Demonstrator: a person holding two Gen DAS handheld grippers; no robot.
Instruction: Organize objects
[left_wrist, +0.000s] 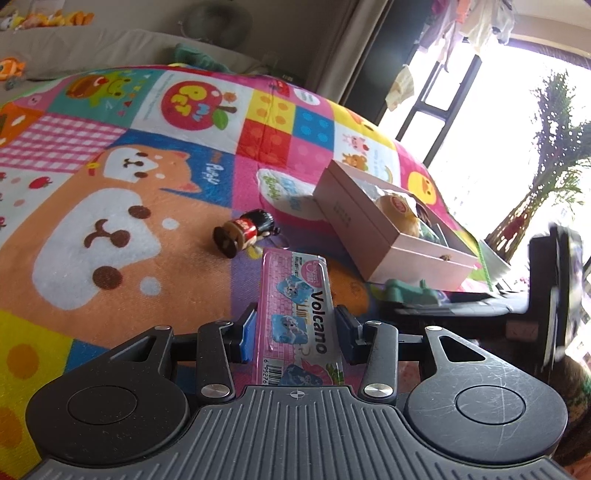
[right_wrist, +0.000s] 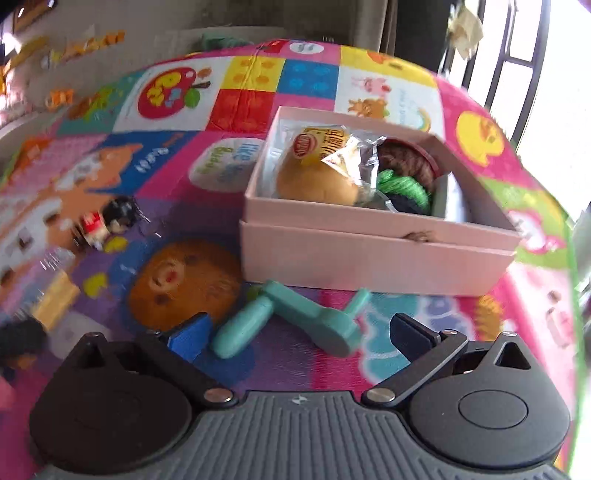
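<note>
I am looking along two sets of tongs over a bright patchwork play mat (left_wrist: 155, 192) printed with cartoon animals. My left tongs (left_wrist: 297, 328) are closed on a flat pink packet (left_wrist: 295, 306) with the word "Volcano" on its label; the blue pads press its two long edges and the packet sticks out ahead of them, above the mat. My landmark is a shallow pink cardboard box (right_wrist: 369, 254), open at the top, sitting on the mat. In the left view it lies ahead and to the right of the packet, not touching it. Inside the box I see a round tan plush bun (right_wrist: 314, 181) with a yellow and red label, a crinkled clear wrapper (right_wrist: 354, 155), something green (right_wrist: 402, 184) and something brown and woolly (right_wrist: 406, 158); I cannot tell what those last two are. My right tongs (right_wrist: 299, 332) stand wide open with nothing gripped. A teal plastic toy (right_wrist: 291, 317) with a rounded handle lies on the mat just in front of the box's near wall, between the spread fingers of the tongs but not pressed by either pad. A small figurine (left_wrist: 245, 232) with a red and black body lies on its side on the mat, well to the left of the box. Beyond the box, at the far right, a bright window (left_wrist: 498, 129) and a potted plant (left_wrist: 546, 155) show.
</note>
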